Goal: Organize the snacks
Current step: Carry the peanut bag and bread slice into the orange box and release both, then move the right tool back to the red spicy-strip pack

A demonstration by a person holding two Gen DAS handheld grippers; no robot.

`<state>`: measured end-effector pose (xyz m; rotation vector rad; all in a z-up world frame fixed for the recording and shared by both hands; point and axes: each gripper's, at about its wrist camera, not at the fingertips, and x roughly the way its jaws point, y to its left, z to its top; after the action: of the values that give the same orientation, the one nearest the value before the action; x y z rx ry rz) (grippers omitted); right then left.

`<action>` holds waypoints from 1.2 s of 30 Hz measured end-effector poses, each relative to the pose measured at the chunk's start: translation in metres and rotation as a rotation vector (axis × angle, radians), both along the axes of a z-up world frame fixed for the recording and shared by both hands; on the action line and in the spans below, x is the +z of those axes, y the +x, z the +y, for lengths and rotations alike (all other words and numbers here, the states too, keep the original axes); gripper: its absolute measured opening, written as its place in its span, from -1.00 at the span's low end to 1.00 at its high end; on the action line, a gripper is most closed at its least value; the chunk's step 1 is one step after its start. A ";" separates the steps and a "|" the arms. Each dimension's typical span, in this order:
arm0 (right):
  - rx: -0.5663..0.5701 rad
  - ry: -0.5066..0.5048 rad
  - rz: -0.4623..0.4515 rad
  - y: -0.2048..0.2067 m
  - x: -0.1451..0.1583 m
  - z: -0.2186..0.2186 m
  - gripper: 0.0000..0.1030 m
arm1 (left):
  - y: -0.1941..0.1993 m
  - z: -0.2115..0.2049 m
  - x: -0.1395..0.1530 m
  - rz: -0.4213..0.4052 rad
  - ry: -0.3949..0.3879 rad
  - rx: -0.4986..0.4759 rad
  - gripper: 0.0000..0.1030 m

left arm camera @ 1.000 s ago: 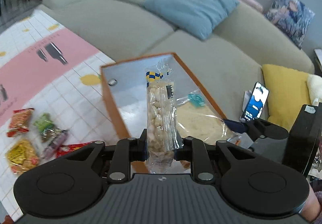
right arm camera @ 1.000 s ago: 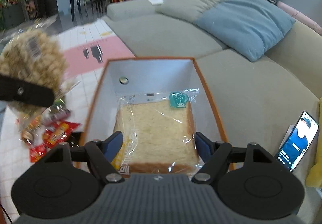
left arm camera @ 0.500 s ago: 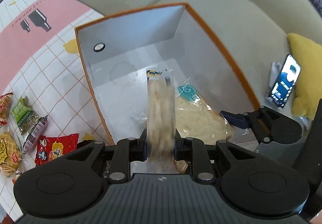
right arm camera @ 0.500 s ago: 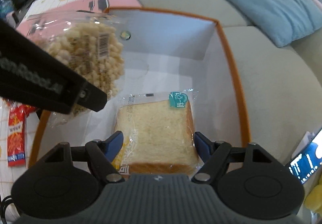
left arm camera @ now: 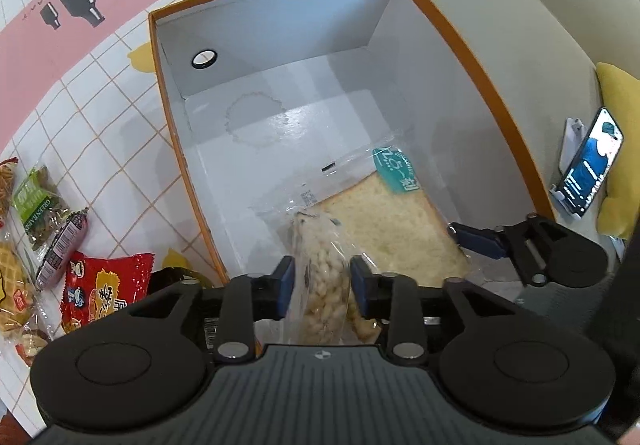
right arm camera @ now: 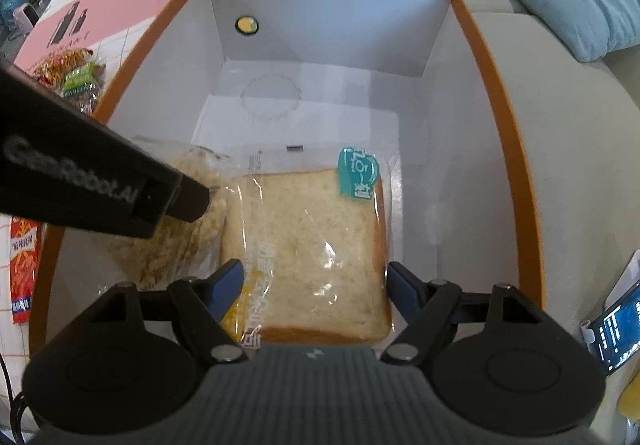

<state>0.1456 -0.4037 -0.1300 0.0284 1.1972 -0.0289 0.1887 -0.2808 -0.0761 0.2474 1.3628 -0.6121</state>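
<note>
**Left wrist view: two packets lowered into the box**

Left wrist view. The left gripper [left arm camera: 322, 289] points down into the orange-rimmed box [left arm camera: 472, 57]. A clear bag of puffed snacks [left arm camera: 322, 285] stands between its two blue pads. The jaws have just been opening; the pads sit at the bag's sides, and a firm grip cannot be confirmed. The bag's far end rests against the bread packet [left arm camera: 384, 217], which lies on the box floor toward the right wall.

Right wrist view. The right gripper [right arm camera: 314, 279] is spread wide around the bread packet [right arm camera: 316, 253], one pad at each side edge; the packet lies flat and the pads appear just clear of it. The snack bag [right arm camera: 180, 229] lies immediately left of the bread, partly under the black finger of the left gripper [right arm camera: 160, 201].

Count: one box, holding two packets. On the desk [left arm camera: 100, 117] left of the box, about five loose packets are in view, among them a red one [left arm camera: 100, 289] and a green one [left arm camera: 36, 205]. One phone [left arm camera: 592, 161] stands on the sofa [left arm camera: 520, 9] to the right.
</note>
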 end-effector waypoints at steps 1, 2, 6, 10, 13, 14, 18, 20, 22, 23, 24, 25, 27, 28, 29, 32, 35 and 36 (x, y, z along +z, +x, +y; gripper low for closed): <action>-0.003 0.003 0.008 0.000 -0.001 0.000 0.48 | 0.000 0.001 0.001 -0.001 -0.008 -0.002 -0.04; -0.005 0.008 0.014 0.000 -0.002 0.000 0.49 | 0.000 0.002 0.003 -0.003 -0.015 -0.002 0.06; -0.014 0.053 0.032 0.000 -0.001 -0.003 0.50 | -0.002 0.011 0.013 -0.012 -0.059 0.008 0.09; -0.008 0.033 0.009 -0.005 0.007 0.000 0.51 | -0.006 0.019 0.030 -0.036 -0.105 0.011 0.10; -0.007 0.040 -0.019 -0.009 0.018 0.002 0.51 | -0.010 0.027 0.041 -0.063 -0.119 0.013 0.10; -0.008 0.043 -0.026 -0.010 0.021 0.002 0.51 | -0.012 0.029 0.044 -0.075 -0.119 0.013 0.10; -0.017 0.038 -0.065 -0.014 0.037 0.004 0.51 | -0.024 0.042 0.054 -0.132 -0.112 0.000 0.10; -0.020 0.038 -0.092 -0.019 0.046 0.009 0.51 | -0.030 0.051 0.060 -0.171 -0.106 -0.006 0.10; -0.009 0.045 -0.124 -0.023 0.056 0.016 0.51 | -0.036 0.062 0.067 -0.212 -0.104 -0.006 0.10; -0.003 0.047 -0.139 -0.026 0.060 0.021 0.51 | -0.039 0.068 0.072 -0.231 -0.108 -0.003 0.10; -0.001 0.049 -0.157 -0.028 0.064 0.026 0.51 | -0.043 0.073 0.076 -0.247 -0.112 0.000 0.10; 0.001 0.052 -0.176 -0.031 0.069 0.032 0.51 | -0.047 0.081 0.082 -0.268 -0.119 0.003 0.10; 0.001 0.061 -0.223 -0.037 0.078 0.042 0.51 | -0.055 0.093 0.091 -0.308 -0.133 0.011 0.11; -0.004 0.064 -0.254 -0.041 0.083 0.048 0.51 | -0.060 0.101 0.097 -0.333 -0.141 0.014 0.12; -0.006 0.063 -0.283 -0.045 0.088 0.053 0.51 | -0.064 0.108 0.101 -0.355 -0.147 0.017 0.13; -0.012 0.059 -0.380 -0.058 0.100 0.076 0.51 | -0.076 0.131 0.111 -0.410 -0.167 0.039 0.18; -0.016 0.094 -0.473 -0.070 0.109 0.099 0.51 | -0.085 0.157 0.114 -0.438 -0.196 0.074 0.19; -0.016 0.107 -0.499 -0.074 0.110 0.105 0.51 | -0.088 0.166 0.114 -0.452 -0.196 0.086 0.19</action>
<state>0.0713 -0.2984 -0.0196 0.1313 0.6989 0.0271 0.1007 -0.1145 0.0375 0.1554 0.8679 -0.5718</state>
